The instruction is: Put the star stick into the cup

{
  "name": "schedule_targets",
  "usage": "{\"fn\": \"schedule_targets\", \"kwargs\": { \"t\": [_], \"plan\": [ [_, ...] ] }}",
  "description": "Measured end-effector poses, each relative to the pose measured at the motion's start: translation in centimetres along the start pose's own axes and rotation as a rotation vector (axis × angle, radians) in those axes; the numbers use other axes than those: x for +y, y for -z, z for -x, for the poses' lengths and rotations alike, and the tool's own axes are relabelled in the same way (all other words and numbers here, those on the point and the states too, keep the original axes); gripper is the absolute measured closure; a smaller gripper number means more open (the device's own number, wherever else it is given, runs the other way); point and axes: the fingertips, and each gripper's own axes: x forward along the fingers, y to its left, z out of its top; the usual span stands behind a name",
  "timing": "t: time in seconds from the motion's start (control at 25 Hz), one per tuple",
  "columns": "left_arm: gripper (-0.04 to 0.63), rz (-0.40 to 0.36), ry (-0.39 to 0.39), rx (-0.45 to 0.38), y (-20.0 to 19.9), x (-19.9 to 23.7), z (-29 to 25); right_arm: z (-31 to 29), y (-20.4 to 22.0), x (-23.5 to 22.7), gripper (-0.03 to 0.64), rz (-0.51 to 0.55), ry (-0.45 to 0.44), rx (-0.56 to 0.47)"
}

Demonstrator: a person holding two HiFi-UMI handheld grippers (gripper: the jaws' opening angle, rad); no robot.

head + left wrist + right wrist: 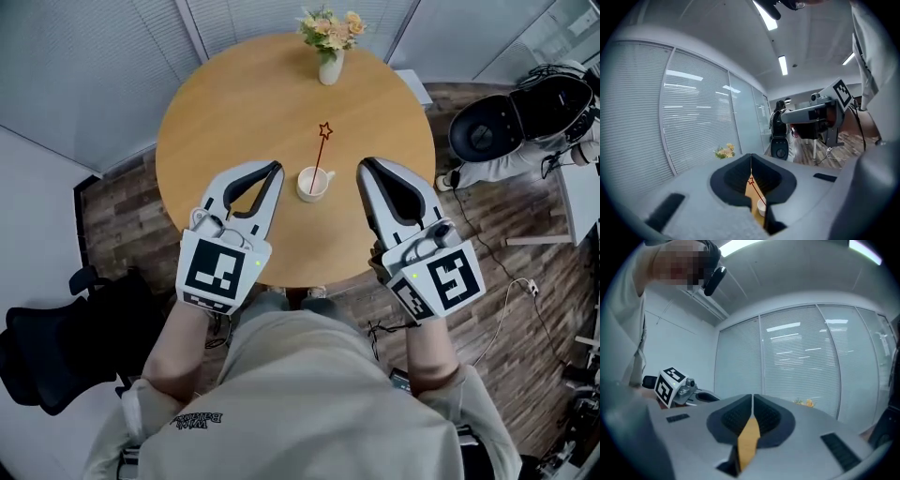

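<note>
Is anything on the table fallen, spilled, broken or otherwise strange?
Nothing stands out. The cup stands upright with the star stick leaning inside it, the flower vase is upright at the far edge, and the table shows no spill.

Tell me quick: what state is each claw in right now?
Left claw: closed, holding nothing.
Right claw: closed, holding nothing.

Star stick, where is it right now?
In the head view, the star stick leans in the white cup on the round table, between the left gripper and right gripper, held by neither.
</note>
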Motion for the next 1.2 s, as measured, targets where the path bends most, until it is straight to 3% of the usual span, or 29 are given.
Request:
{"fn": "schedule_targets", "kwargs": {
  "t": [0.28, 0.72, 1.2],
  "plan": [
    [0.573, -0.054, 0.041, -0.065, -2.8, -2.1, 2.0, 1.7, -1.9, 3.7, 0.584, 0.116, -0.086, 0.017],
    [0.572, 0.019, 0.093, -0.064, -1.5, -5.0, 2.2, 2.2, 2.1, 5.2, 0.584, 0.059, -0.105, 0.084],
    [0.574, -0.001, 0.086, -0.034, -2.1, -5.4, 1.6, 4.0, 3.7, 4.1, 0.584, 0.054, -0.065, 0.128]
  ]
}}
